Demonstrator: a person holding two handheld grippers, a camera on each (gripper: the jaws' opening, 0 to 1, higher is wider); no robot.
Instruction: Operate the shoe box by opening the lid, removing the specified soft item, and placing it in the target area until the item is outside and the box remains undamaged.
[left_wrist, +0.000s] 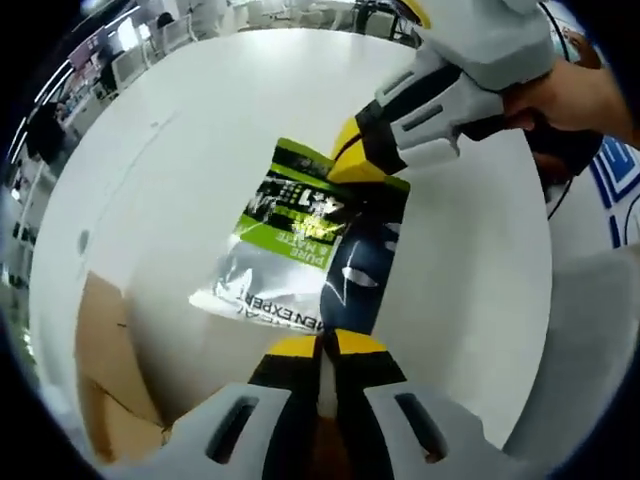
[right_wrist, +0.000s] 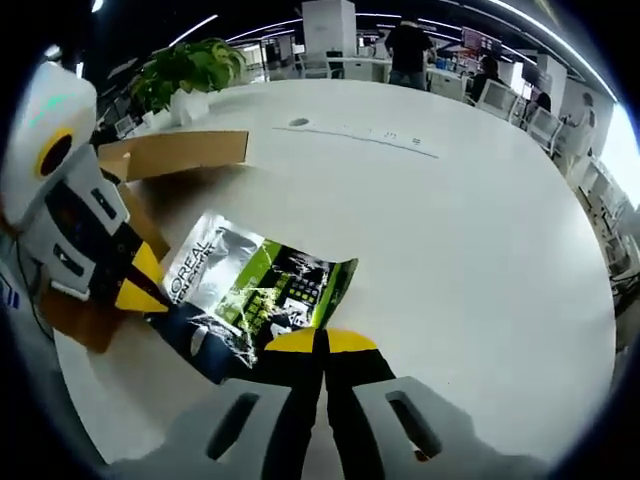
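A soft pouch (left_wrist: 300, 245), green, silver and dark blue with white lettering, stretches between both grippers over the white table (left_wrist: 190, 150). My left gripper (left_wrist: 325, 345) is shut on its dark blue end. My right gripper (left_wrist: 362, 162) comes in from the upper right and pinches the green end. In the right gripper view, my right gripper (right_wrist: 322, 342) is shut on the green edge of the pouch (right_wrist: 250, 290), and the left gripper (right_wrist: 140, 292) grips the blue end from the left. The brown cardboard shoe box (right_wrist: 185, 152) lies open behind the pouch, also at the lower left (left_wrist: 105, 370).
A person's hand (left_wrist: 570, 95) holds the right gripper. A potted plant (right_wrist: 185, 68) stands at the table's far edge behind the box. People (right_wrist: 408, 48) and office chairs are far off. The white table (right_wrist: 460, 230) spreads wide to the right.
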